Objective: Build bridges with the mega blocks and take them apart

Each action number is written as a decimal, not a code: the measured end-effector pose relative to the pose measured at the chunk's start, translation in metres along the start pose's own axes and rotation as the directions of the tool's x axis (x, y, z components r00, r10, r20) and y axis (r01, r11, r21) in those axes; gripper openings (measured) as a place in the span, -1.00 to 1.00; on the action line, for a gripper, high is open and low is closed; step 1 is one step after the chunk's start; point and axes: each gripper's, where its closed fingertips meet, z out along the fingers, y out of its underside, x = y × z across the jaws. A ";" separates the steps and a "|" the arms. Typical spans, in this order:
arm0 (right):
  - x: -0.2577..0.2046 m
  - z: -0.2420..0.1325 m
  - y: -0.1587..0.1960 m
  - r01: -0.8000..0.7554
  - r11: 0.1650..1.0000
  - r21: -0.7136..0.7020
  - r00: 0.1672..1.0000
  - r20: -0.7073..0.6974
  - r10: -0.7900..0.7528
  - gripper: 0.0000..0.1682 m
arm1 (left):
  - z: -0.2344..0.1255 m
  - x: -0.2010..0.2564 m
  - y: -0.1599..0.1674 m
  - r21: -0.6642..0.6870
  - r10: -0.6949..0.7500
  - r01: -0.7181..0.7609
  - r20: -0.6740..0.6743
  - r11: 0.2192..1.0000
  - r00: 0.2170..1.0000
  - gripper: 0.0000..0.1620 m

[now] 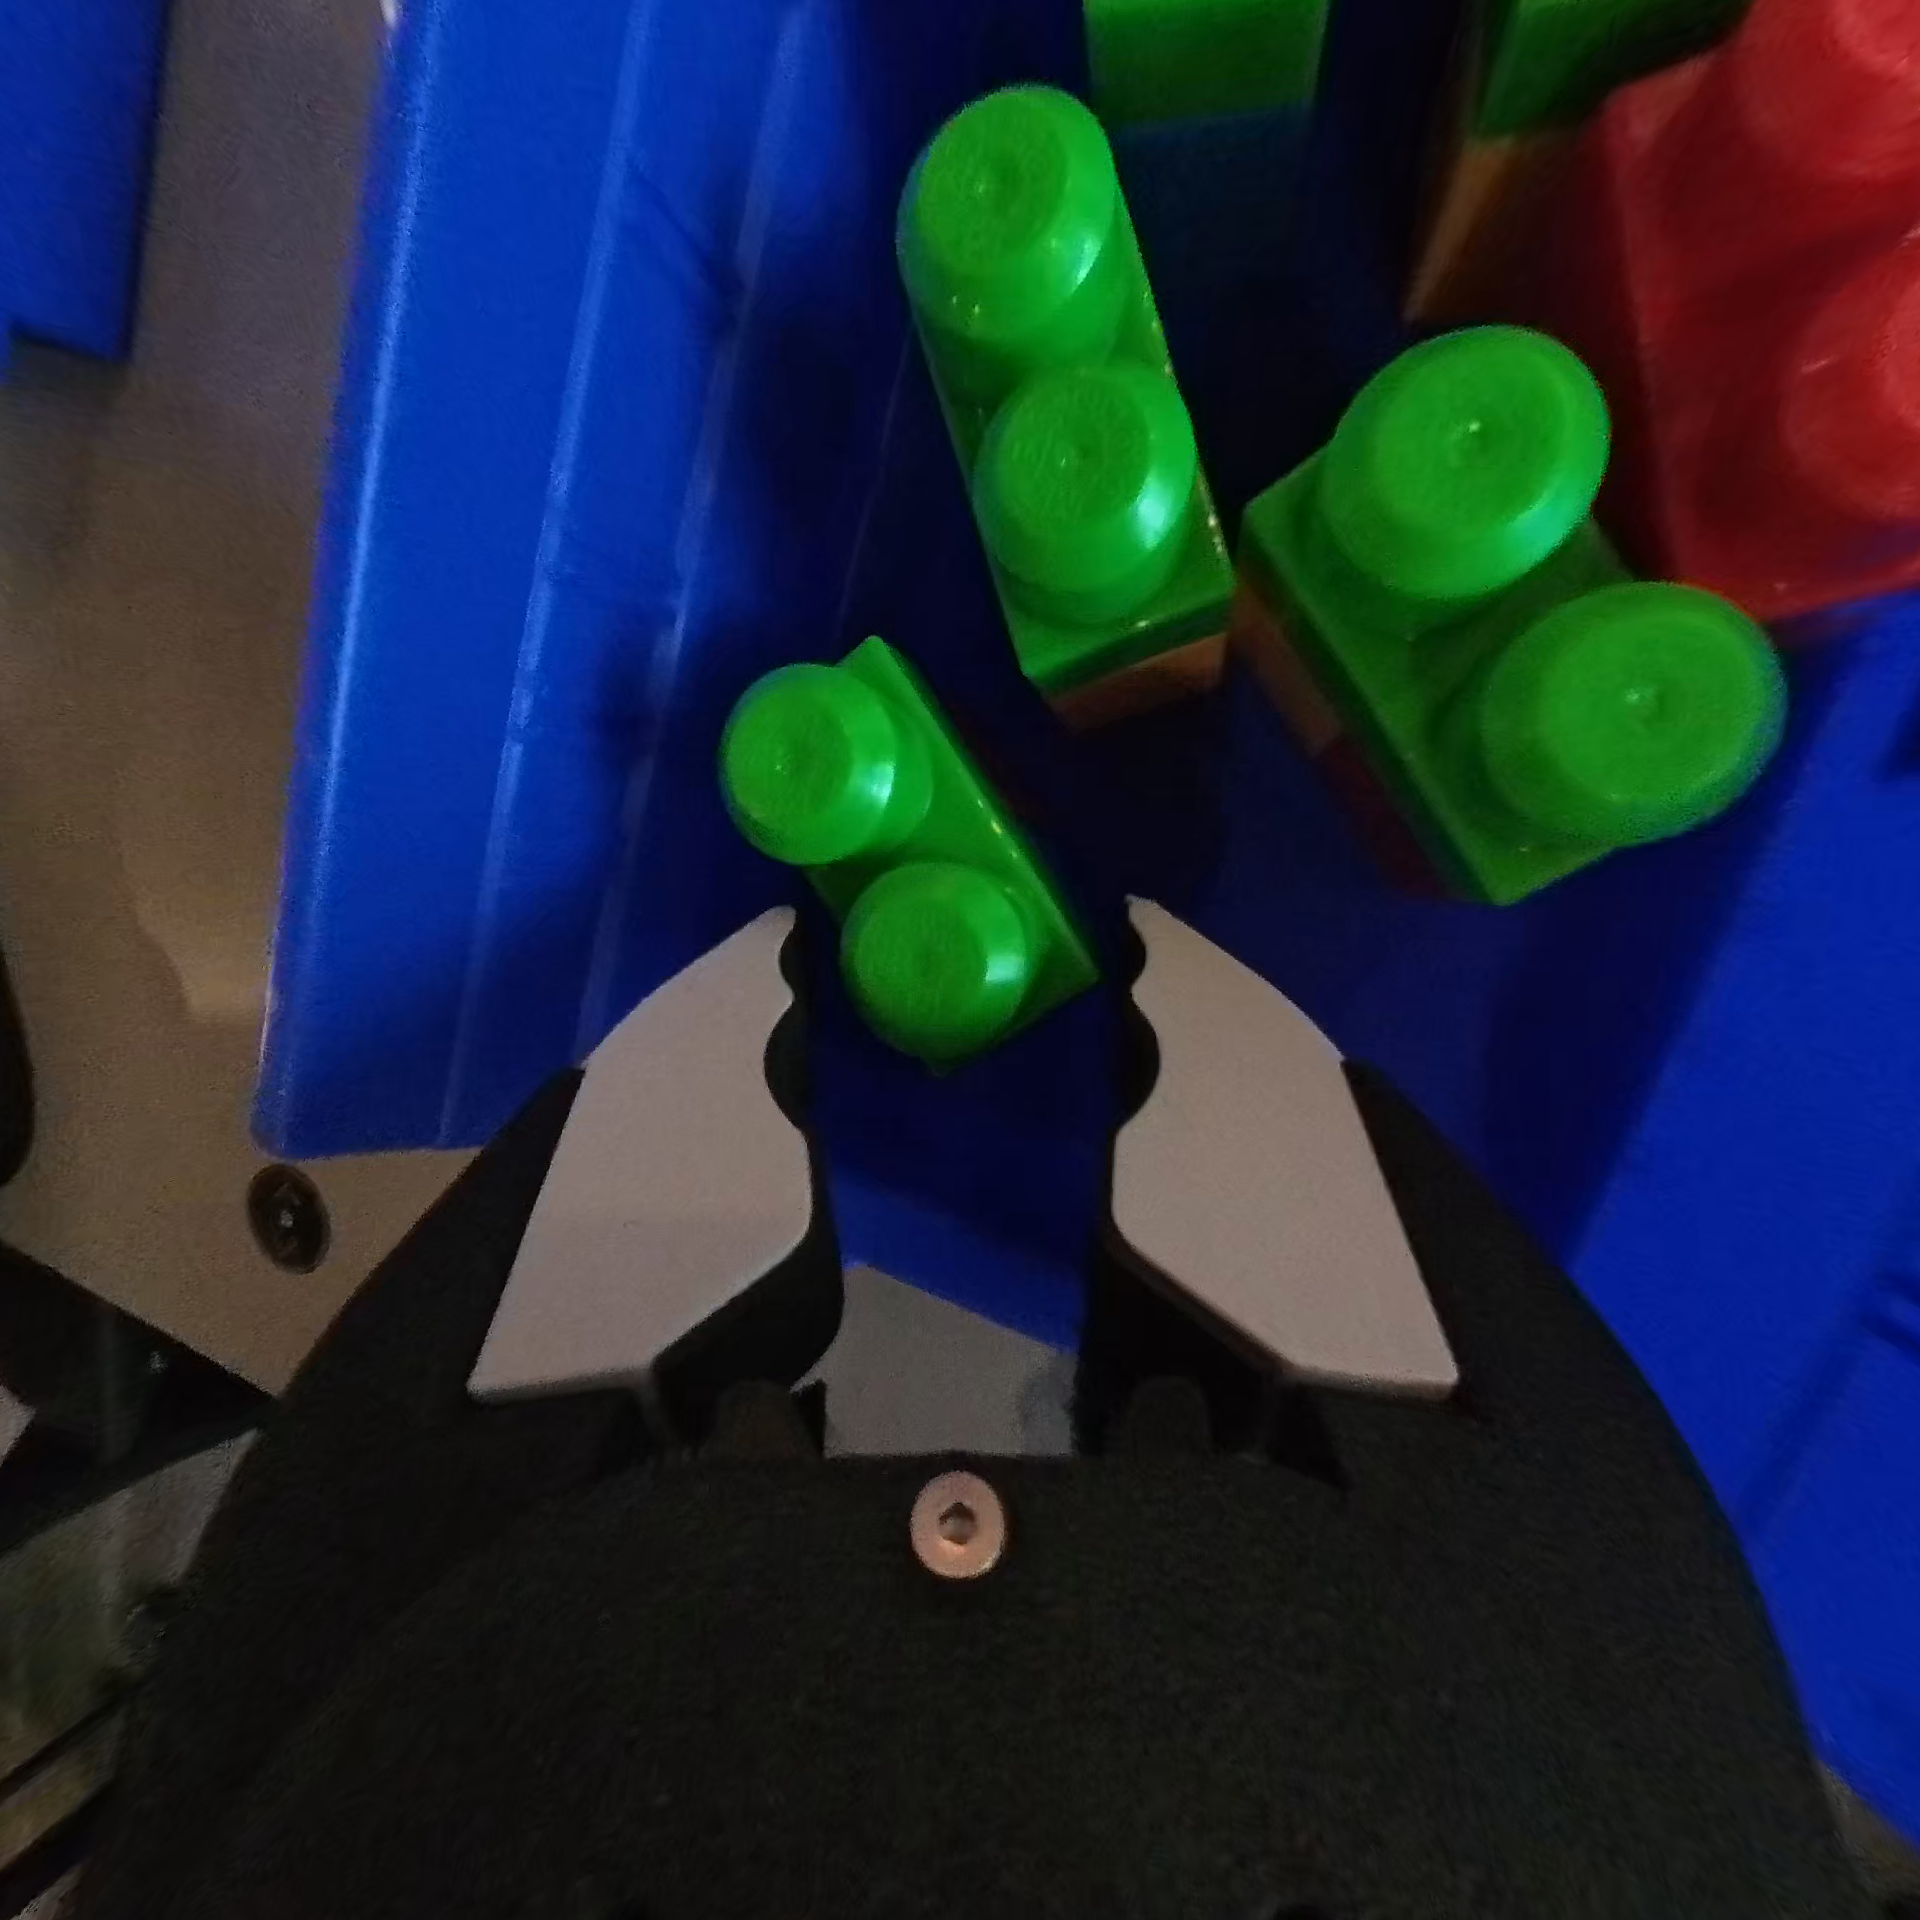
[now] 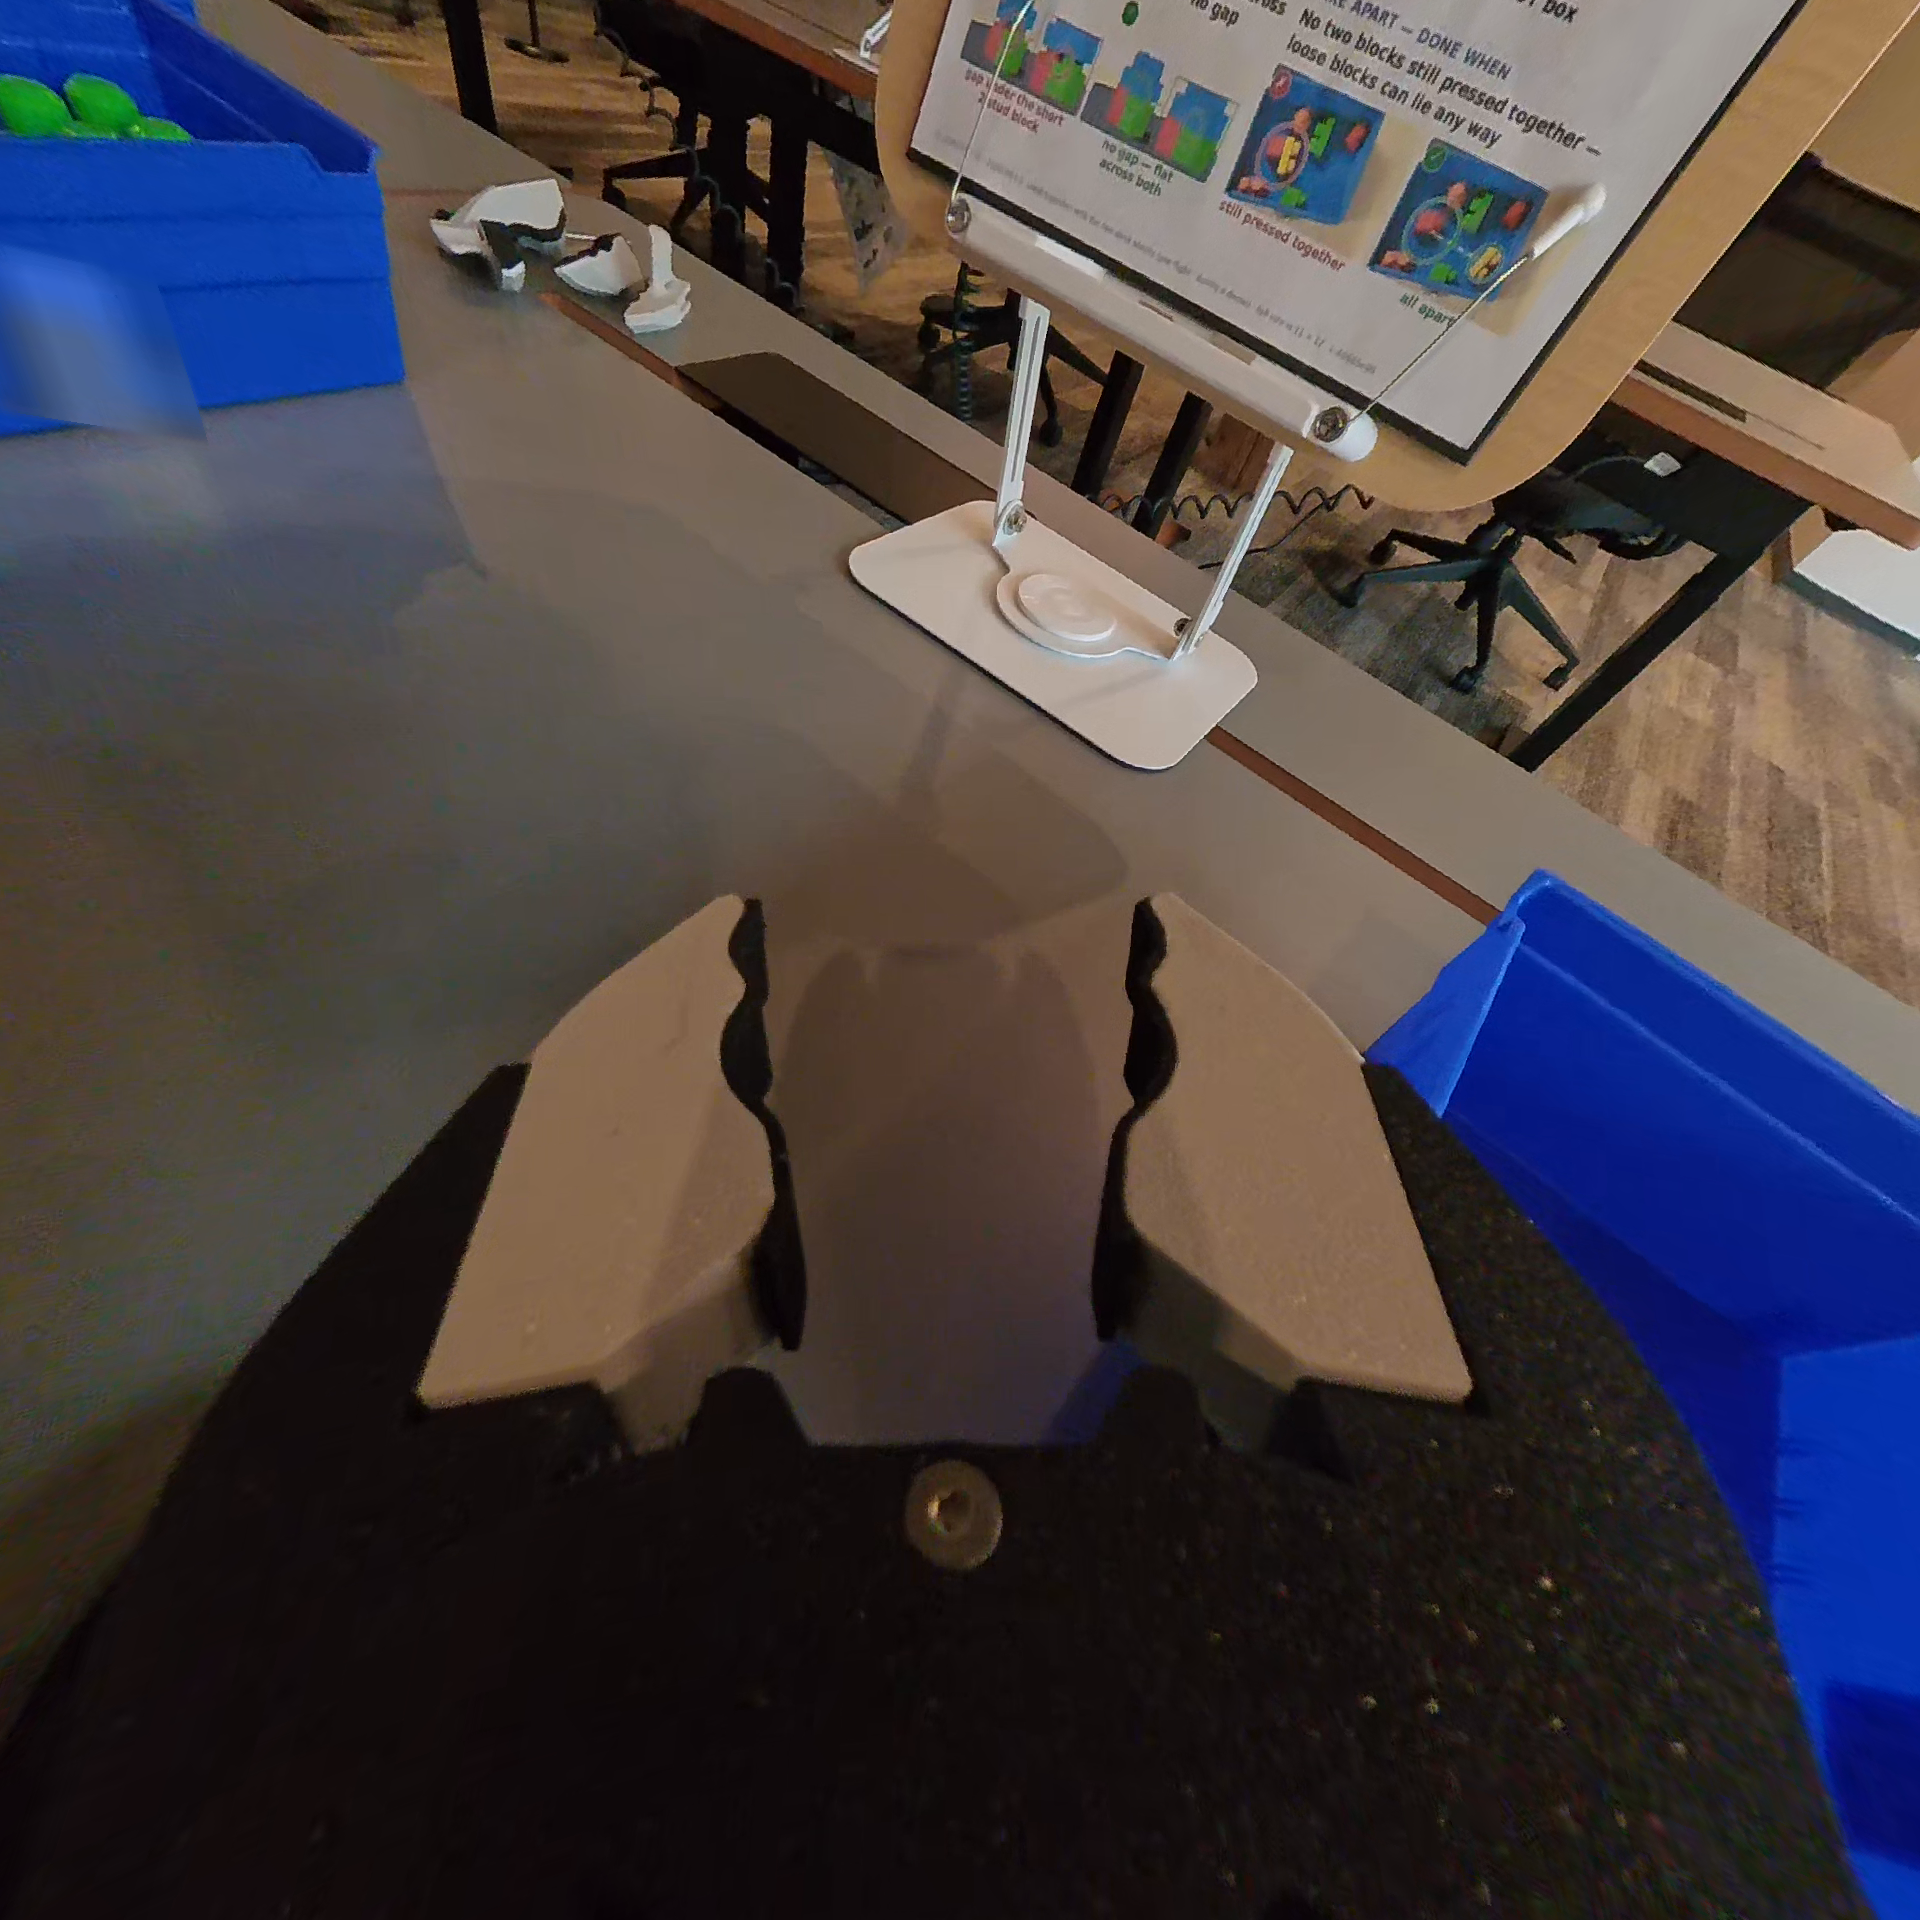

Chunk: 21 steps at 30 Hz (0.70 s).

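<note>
Jaws of the left gripper (image 1: 956, 925) stand spread above a blue bin (image 1: 582, 540), with a small green two-stud block (image 1: 904, 862) reaching in between the tips. The block's near end lies in the gap; its far stud sticks out beyond the left tip. Whether either pad touches the block cannot be told, though a dark slit shows on each side of it, so the jaws are not pinching it. Just beyond, a second green two-stud block (image 1: 1060, 384) lies with its long side running away from the camera, and to its right a third green block (image 1: 1507, 613) lies slantwise, close beside it. Red blocks (image 1: 1766, 312) are blurred in the upper right corner, and more green pieces (image 1: 1205, 94) show at the top edge. At the left, outside the bin wall, is the grey surface (image 1: 156, 727).

The right gripper (image 2: 940, 914) hangs over the bare grey surface (image 2: 468, 727) with its jaws spread wide and nothing between them; its shadow falls on the surface ahead. A second blue bin (image 2: 1714, 1143) sits just beside it on the right. Far off at the upper left stands another blue bin (image 2: 239, 239) with green blocks (image 2: 94, 109) inside. A white stand (image 2: 1070, 634) at the far edge of the surface carries a wooden board with a printed sheet (image 2: 1299, 177). Some broken white pieces (image 2: 561, 255) lie near the far edge, between the far bin and the stand.
</note>
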 end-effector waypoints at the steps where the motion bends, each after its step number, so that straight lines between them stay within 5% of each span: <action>1: 0.000 0.000 0.001 0.000 1.000 -0.004 1.000 -0.002 0.000 -0.21 | 0.003 -0.001 0.000 -0.012 0.005 -0.005 0.009 1.000 1.000 -0.36; 6: 0.002 0.000 0.003 0.002 1.000 -0.012 1.000 -0.007 -0.002 -0.21 | 0.003 -0.008 -0.004 0.027 -0.001 -0.001 0.064 1.000 0.998 -0.42; 12: -0.001 0.003 0.004 0.015 1.000 -0.025 1.000 -0.002 -0.015 -0.21 | -0.038 -0.007 -0.023 0.282 -0.067 0.077 -0.044 0.956 0.997 -0.45; 21: -0.024 0.006 -0.014 0.051 0.999 0.015 0.995 0.082 -0.052 -0.22 | -0.164 0.040 -0.059 0.692 0.123 0.253 -0.444 0.676 0.887 -0.46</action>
